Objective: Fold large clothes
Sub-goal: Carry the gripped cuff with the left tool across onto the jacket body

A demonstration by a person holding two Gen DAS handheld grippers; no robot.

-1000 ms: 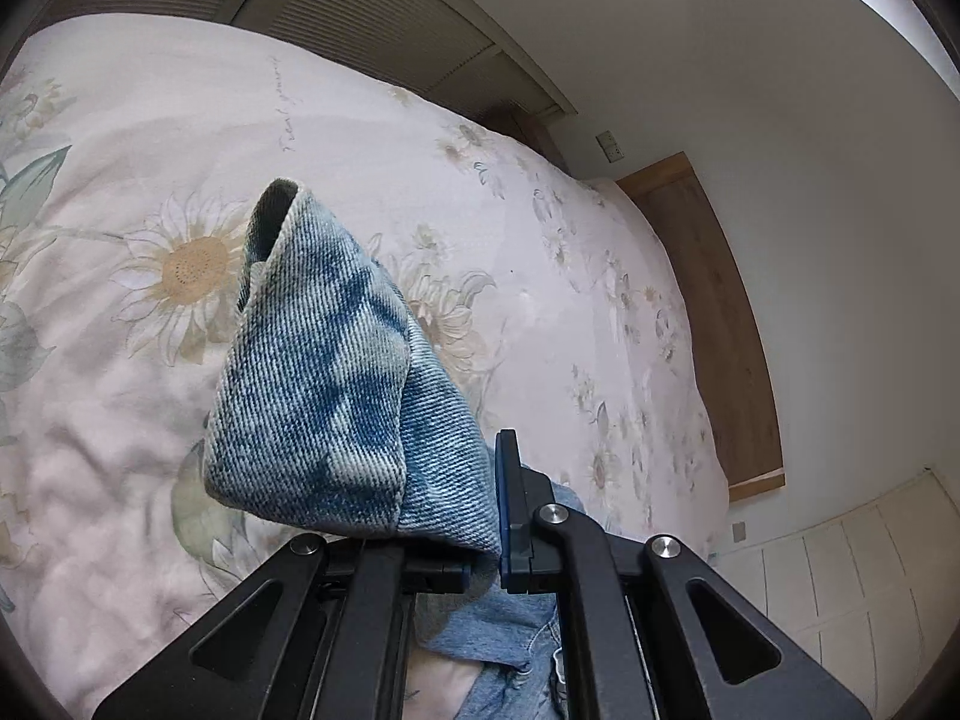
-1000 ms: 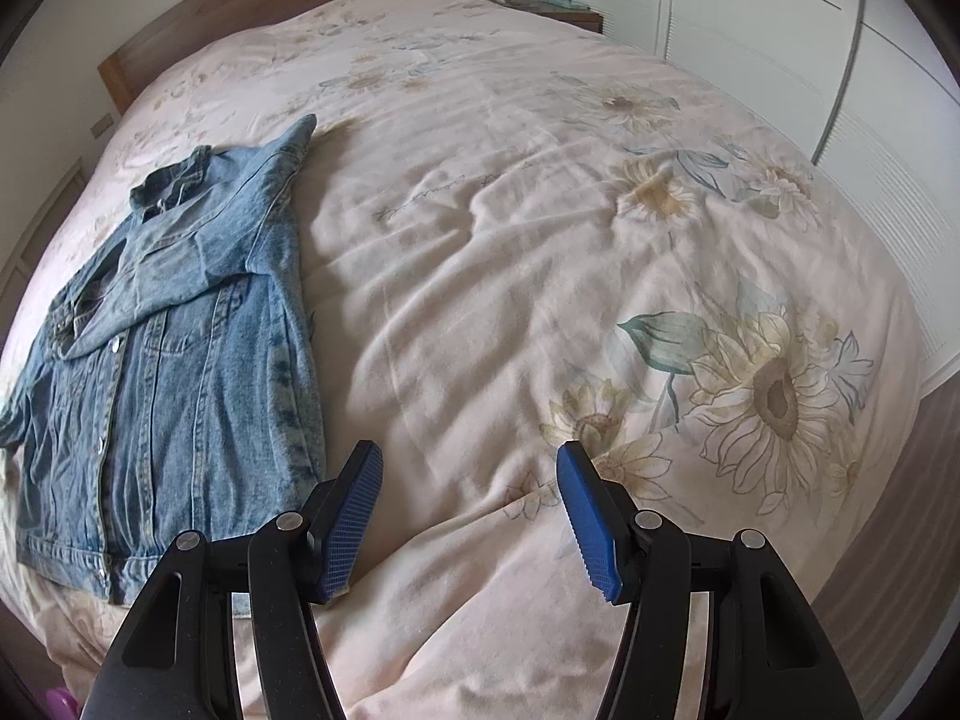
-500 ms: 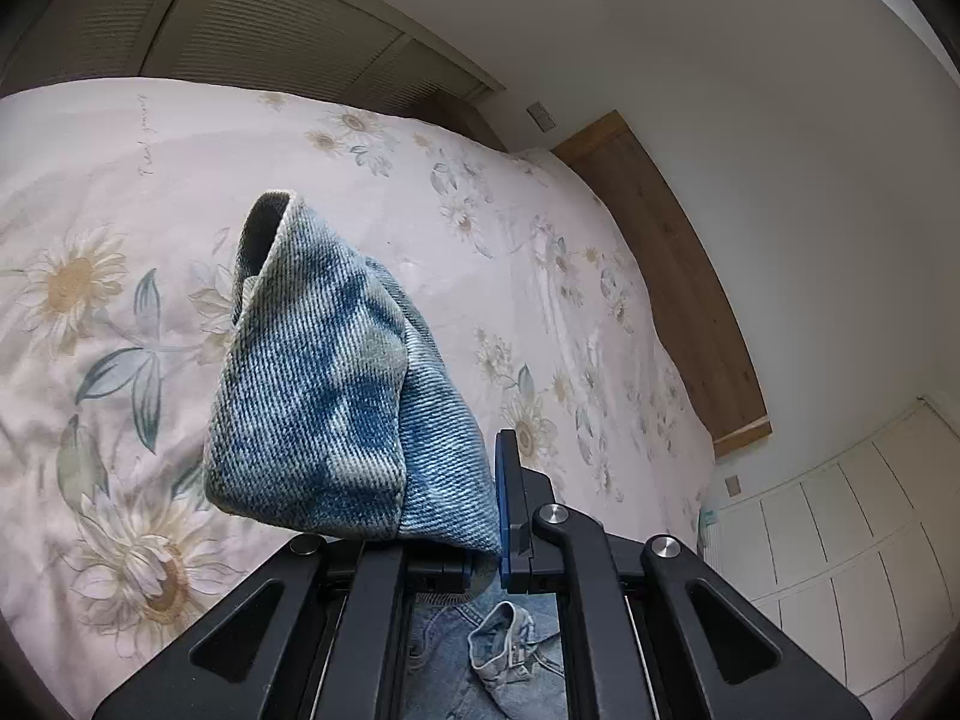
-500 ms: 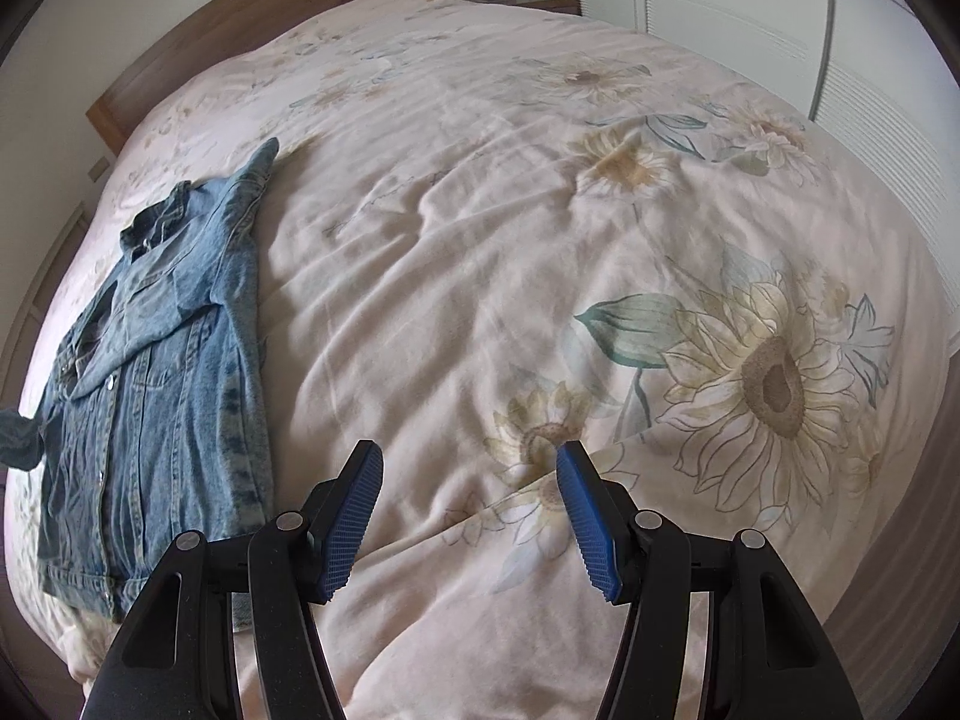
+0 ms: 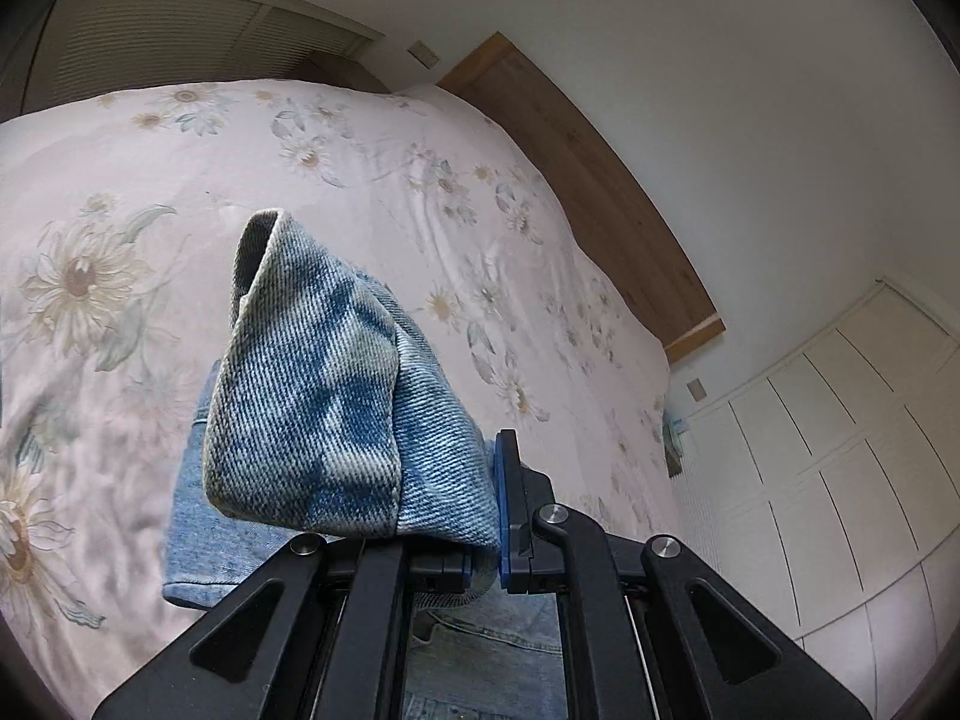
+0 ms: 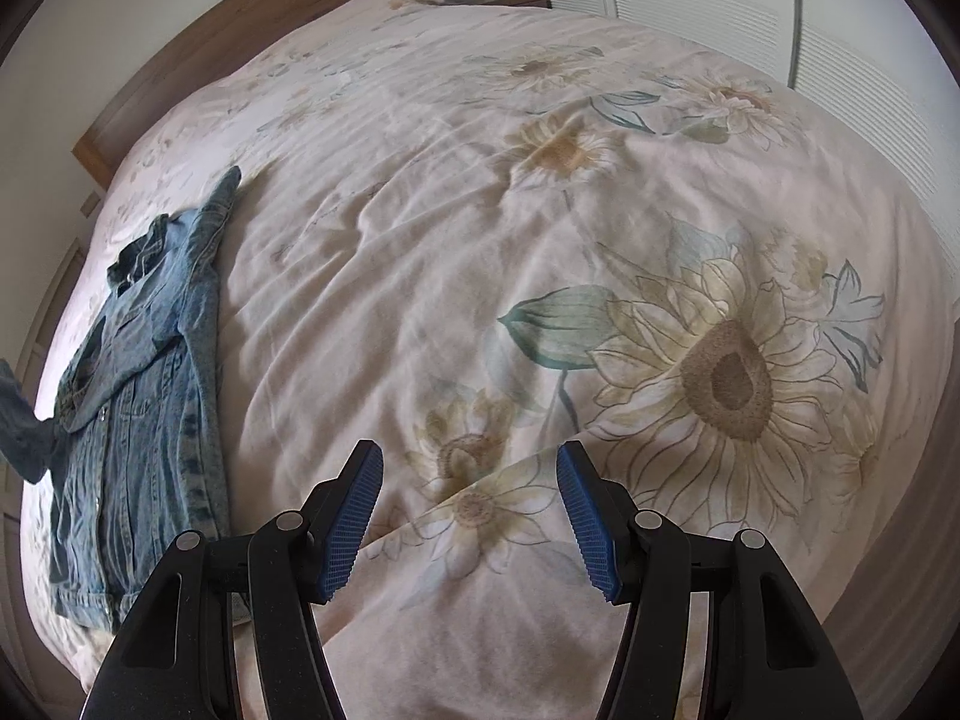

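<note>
A: Left gripper — clenched on a denim sleeve cuff, raised clear of the bed. Rest of the sleeve trailing down beneath the fingers toward more denim below.

B: Right gripper — released, nothing between the pads, hanging over bare floral duvet. Denim jacket well off to the left in that view, front up, buttons showing, collar toward the headboard.

A: Long axis of jacket — roughly hem-to-collar, running up toward the headboard. Held sleeve at its far left edge; likely next move: across the body.

B: Nearer hand: left, already on the garment. Right well apart from it.

A: Left view: grip and cuff up close, hardly any jacket body.

B: Right view: whole jacket layout and lifted sleeve at frame edge; left gripper itself not visible there.
</note>
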